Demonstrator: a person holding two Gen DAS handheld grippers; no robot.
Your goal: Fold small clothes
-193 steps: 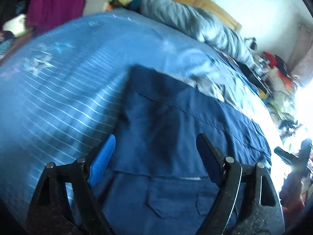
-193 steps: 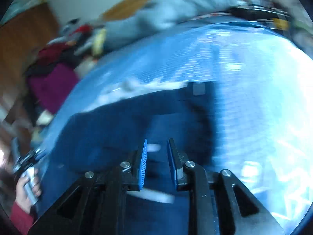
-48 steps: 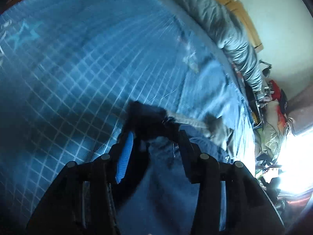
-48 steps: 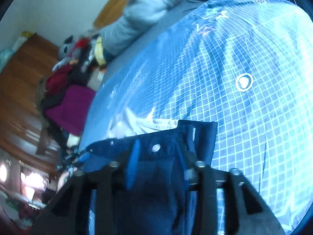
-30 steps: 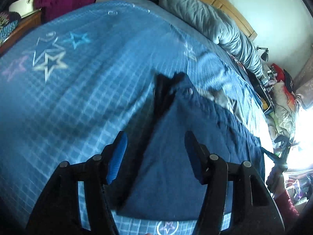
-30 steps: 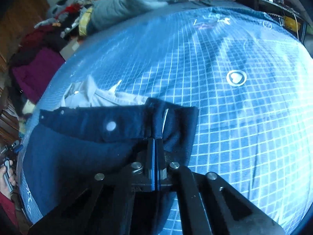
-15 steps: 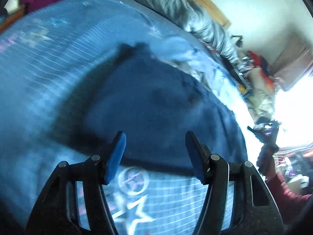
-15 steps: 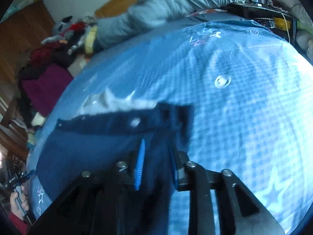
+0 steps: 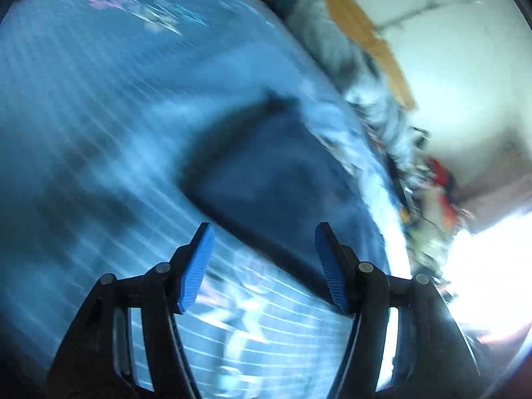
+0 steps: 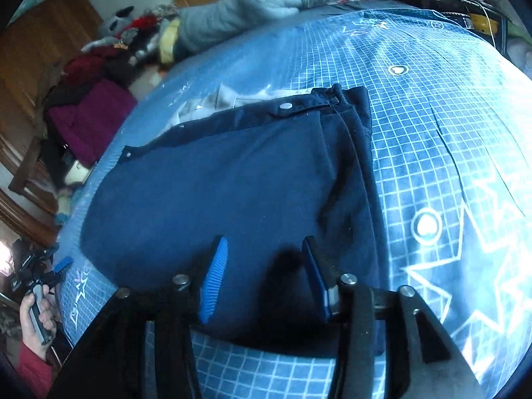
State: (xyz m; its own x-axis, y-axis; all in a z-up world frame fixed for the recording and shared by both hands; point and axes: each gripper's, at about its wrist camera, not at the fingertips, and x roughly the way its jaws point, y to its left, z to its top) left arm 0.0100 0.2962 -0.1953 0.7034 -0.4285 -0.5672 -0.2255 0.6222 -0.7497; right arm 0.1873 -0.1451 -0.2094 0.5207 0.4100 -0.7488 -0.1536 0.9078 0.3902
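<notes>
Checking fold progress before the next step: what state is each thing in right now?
navy shorts: folded over, lying flat on the mat, released
left gripper: open, empty
right gripper: jaws just opened, over the shorts, pads not pressing them
grid mat: spread flat under the shorts

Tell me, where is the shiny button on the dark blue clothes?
In the right wrist view, the shiny button sits on the far band of the dark blue clothes, beside the white cloth.
</notes>
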